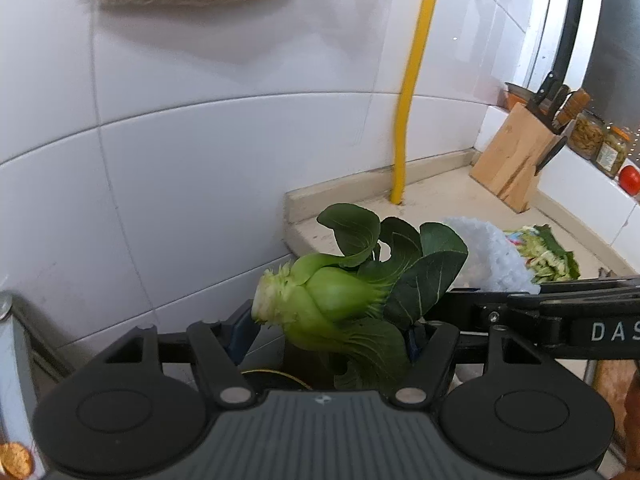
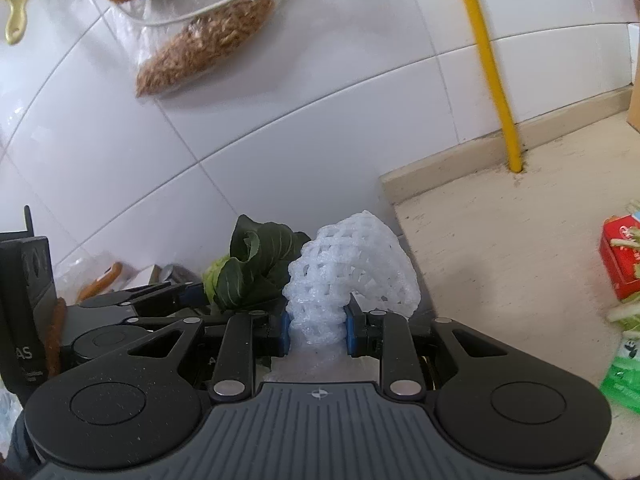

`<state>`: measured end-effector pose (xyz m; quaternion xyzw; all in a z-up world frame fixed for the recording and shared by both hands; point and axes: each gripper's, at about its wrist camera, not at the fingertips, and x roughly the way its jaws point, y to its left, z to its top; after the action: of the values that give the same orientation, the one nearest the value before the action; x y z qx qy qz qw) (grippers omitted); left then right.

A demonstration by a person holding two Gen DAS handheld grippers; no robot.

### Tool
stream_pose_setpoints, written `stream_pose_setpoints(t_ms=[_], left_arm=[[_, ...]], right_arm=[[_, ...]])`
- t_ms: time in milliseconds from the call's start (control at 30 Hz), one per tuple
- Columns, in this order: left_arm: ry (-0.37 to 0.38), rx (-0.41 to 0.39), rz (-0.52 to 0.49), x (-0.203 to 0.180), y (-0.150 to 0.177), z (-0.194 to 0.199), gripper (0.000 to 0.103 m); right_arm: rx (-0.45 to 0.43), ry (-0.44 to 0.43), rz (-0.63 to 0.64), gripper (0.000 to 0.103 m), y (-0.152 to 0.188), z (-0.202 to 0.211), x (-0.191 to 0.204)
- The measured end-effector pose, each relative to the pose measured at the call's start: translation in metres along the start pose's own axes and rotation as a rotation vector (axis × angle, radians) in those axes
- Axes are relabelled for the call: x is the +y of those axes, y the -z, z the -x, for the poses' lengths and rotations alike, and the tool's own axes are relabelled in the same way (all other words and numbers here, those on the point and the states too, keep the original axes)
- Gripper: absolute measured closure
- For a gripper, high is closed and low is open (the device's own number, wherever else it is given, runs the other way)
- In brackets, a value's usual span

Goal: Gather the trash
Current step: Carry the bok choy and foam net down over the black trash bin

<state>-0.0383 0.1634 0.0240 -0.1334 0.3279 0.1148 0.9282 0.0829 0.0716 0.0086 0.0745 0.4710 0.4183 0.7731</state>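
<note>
1. While both my hands are off the bench edge, my left claw [image 1: 332, 336] clamps a bok choy head [image 1: 336, 300], stem end leftward, leaves fanning right.
2. My right claw [image 2: 316, 326] pinches a white foam fruit net [image 2: 352, 276] at its lower end; the rest arches free above the pads. Both look like trash carried together, so I judge one trip to a bin.
3. More scraps remain on the bench [image 1: 448, 196]: vegetable trimmings [image 1: 544, 256], a red carton [image 2: 624, 260], a green wrapper [image 2: 624, 376].
4. No bin visible in either view. Clutter below the left claw is dark, hard to read. Knife block [image 1: 516, 160] and yellow pipe [image 1: 412, 92] stay irrelevant.
</note>
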Motion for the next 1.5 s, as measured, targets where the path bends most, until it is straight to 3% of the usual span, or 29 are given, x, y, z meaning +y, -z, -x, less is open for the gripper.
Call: stream_pose_setpoints(t_ms=[700,1267,1500], left_arm=[[-0.073,0.092,0.029,0.053,0.048,-0.022,0.04],[-0.081,0.124,0.025,0.071,0.058,-0.033,0.04],[-0.109,0.198,0.027,0.073,0.062,-0.047,0.04]], right_arm=[[0.089,0.05,-0.034,0.072,0.031,-0.056,0.015],[0.159,0.101,-0.078,0.072,0.045,-0.092,0.015],[0.186,0.121,-0.09,0.071,0.05,-0.104,0.014]])
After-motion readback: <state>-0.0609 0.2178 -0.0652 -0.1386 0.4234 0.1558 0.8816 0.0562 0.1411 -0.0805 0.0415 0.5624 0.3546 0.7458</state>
